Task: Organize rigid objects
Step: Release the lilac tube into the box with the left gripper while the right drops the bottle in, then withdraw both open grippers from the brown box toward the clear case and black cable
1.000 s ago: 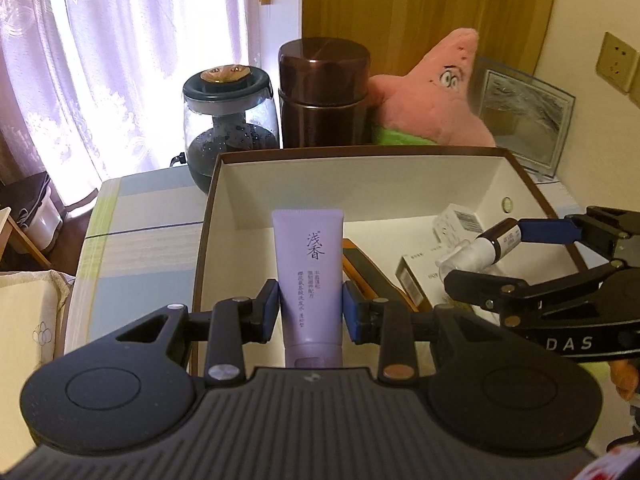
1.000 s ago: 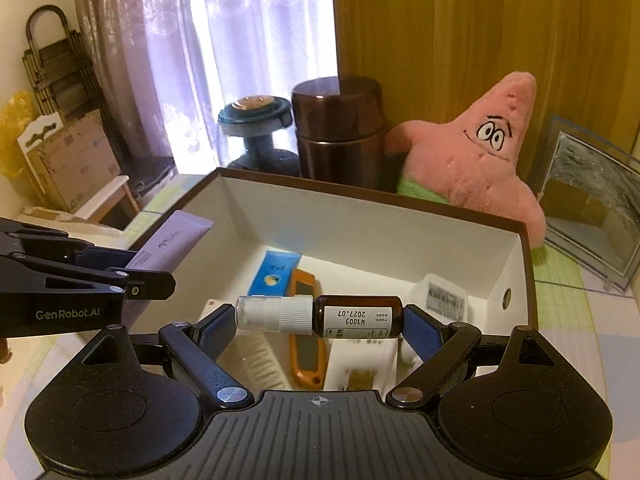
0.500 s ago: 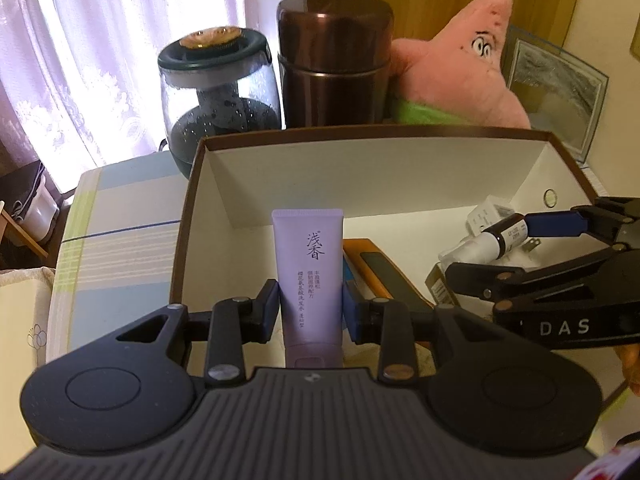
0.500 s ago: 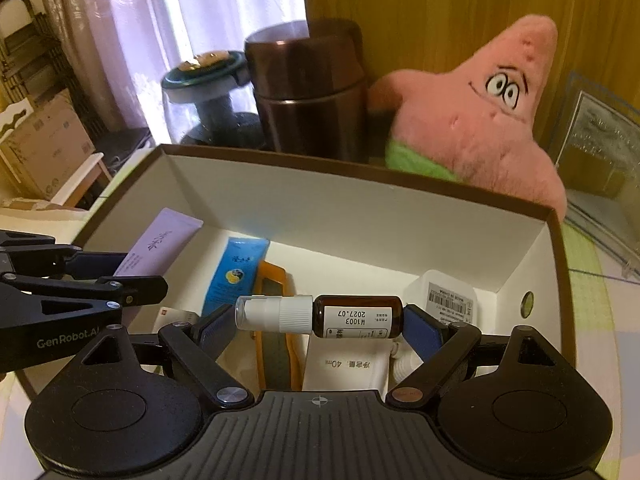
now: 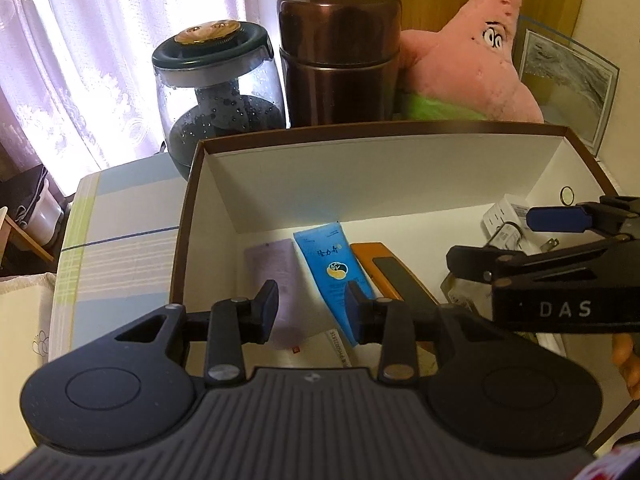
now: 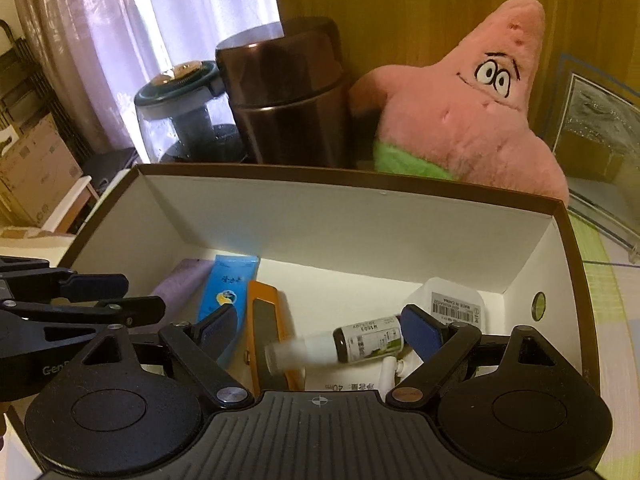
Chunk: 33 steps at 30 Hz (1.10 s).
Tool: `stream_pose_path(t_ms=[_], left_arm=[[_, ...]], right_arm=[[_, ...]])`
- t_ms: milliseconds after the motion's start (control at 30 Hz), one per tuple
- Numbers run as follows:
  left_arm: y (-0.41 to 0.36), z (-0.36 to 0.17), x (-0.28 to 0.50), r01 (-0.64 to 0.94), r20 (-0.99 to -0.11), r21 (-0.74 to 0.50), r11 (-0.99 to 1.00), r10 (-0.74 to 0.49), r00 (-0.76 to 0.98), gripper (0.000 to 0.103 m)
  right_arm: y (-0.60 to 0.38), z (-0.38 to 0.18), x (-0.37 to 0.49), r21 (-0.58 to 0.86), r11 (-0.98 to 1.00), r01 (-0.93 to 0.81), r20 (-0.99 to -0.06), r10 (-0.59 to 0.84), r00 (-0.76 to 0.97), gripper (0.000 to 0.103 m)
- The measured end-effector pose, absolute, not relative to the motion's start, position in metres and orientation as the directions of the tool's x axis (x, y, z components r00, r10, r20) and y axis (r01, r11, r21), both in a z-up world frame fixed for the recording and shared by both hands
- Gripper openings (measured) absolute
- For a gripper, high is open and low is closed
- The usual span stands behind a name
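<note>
Bright lace curtain (image 5: 100, 60), wooden panel (image 6: 400, 0) behind, checked tablecloth (image 5: 120, 240).

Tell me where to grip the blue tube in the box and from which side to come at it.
Grip the blue tube across its flat body near the middle, coming from above. It lies flat on the floor of the box between the purple tube and the orange case, so there seems little room for fingers alongside it; slightly wider room shows toward the crimped far end.

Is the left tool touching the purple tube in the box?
Apart. In the left wrist view the jaws of the left tool have just been opening, empty; the purple tube lies flat on the box floor below.
</note>
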State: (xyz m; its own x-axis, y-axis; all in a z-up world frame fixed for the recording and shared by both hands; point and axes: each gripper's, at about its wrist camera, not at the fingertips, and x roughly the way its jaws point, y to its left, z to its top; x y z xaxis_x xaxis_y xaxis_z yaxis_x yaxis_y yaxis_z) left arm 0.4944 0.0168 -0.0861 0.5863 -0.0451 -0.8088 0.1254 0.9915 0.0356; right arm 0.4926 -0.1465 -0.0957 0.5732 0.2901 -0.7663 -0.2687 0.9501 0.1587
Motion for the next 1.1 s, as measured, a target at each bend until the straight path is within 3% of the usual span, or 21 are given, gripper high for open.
stream_pose_path(t_ms=[567, 1100], left_arm=[[0.019, -0.067, 0.465, 0.124, -0.787, -0.009, 0.992, -0.083, 0.611, 0.032], [0.026, -0.038, 0.388, 0.103, -0.746, -0.086, 0.991, -0.133, 0.653, 0.032]], right_arm=[[-0.169, -0.074, 0.45, 0.214, 0.945, -0.249, -0.718, 0.325, 0.615, 0.086], [-0.184, -0.043, 0.373, 0.254, 0.932, -0.26, -0.662, 0.363, 0.655, 0.086]])
